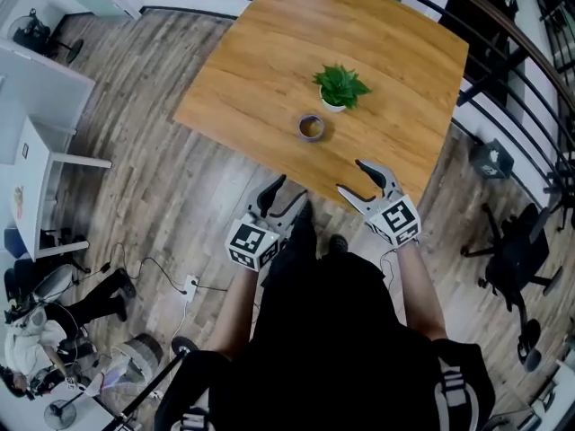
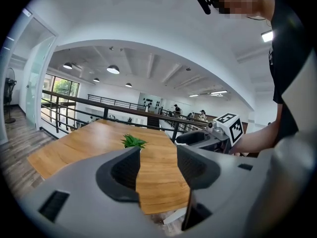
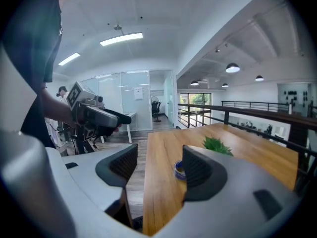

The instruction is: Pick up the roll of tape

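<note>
Hovering at the near edge of the tabletop [image 1: 260, 70], jaws spread wide with nothing between them: left gripper [image 1: 289, 191] just off the wood, right gripper [image 1: 352, 176] over the edge itself. Held open like that, probably, in readiness for a reach. Farther in from that edge, lying flat and untouched, sighted between the right gripper's jaws: roll of tape [image 1: 312, 127]. Just beyond it, toward the far edge, a small potted plant [image 1: 340, 86], close enough to call for a careful approach.
</note>
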Demonstrator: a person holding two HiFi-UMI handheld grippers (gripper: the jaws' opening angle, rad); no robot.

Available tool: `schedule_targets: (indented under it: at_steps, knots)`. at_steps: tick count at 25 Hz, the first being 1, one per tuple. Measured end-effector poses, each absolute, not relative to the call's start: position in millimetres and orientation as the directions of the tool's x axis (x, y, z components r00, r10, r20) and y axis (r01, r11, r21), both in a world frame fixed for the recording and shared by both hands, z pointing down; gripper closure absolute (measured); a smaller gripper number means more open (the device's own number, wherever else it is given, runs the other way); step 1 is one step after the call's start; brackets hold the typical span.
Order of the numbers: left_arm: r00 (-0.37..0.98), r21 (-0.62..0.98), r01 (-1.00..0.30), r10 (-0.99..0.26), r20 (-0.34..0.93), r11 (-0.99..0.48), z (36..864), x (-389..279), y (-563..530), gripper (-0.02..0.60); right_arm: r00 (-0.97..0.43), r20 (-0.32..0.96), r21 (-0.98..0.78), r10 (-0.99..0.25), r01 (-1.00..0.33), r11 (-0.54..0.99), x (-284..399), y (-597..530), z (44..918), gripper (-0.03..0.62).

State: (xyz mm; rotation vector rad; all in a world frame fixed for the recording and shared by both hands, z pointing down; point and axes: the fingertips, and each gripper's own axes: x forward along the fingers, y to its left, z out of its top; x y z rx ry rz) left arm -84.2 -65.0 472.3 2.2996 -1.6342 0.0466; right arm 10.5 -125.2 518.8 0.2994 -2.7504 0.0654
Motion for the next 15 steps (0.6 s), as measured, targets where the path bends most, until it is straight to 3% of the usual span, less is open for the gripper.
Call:
schedule_targets:
  at_steps: [15]
  knots:
    - [0.509, 0.232, -0.855, -0.835, 0.208, -0.463, 478.3, -148.7, -139.0, 0.348, -0.853, 0.371, 0.015, -0.366, -0.389, 0.921, -43.7, -178.6, 524.9, 0.299]
